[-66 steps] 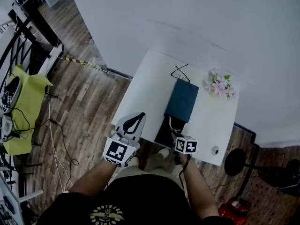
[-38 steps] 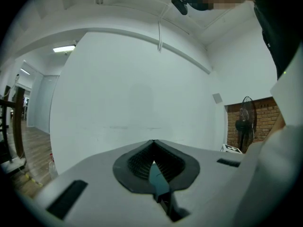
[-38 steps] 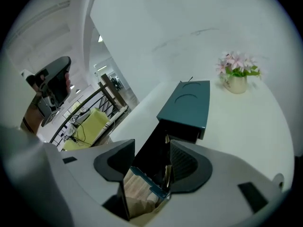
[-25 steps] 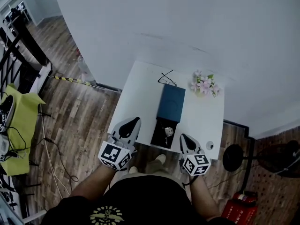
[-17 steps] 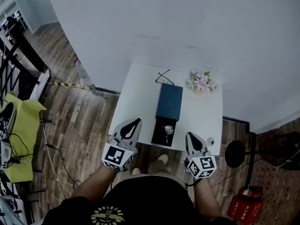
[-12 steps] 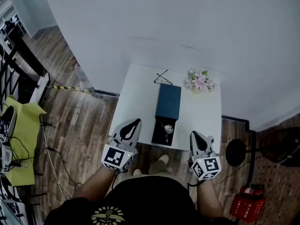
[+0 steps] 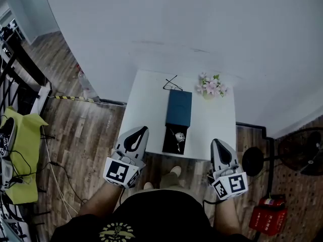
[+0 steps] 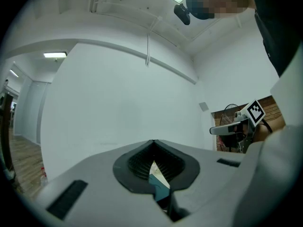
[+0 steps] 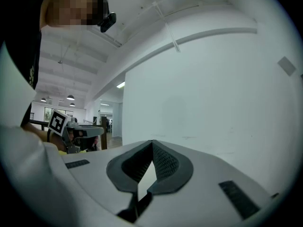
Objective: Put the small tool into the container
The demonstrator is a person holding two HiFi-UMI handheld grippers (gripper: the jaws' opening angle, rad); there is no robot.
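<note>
The small tool [image 7: 179,135] is lying inside the open box [image 7: 179,107] at the desk's [image 7: 146,97] near edge. The left gripper [image 7: 141,131] and right gripper [image 7: 216,144] are staying closed and empty, and the right one is moving away rightward from the box.

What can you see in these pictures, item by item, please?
table: one, white, centre
box: one, dark blue, mid-table
container: one, black, open, table's near edge
tool: one, pale, inside container
glasses: one pair, black, table's far edge
flowers: one bunch, pink, table's far right corner
fan: one, black, floor at right
cloth: one, yellow-green, far left
left gripper: one, grey, shut, left of container
right gripper: one, grey, shut, right of container
</note>
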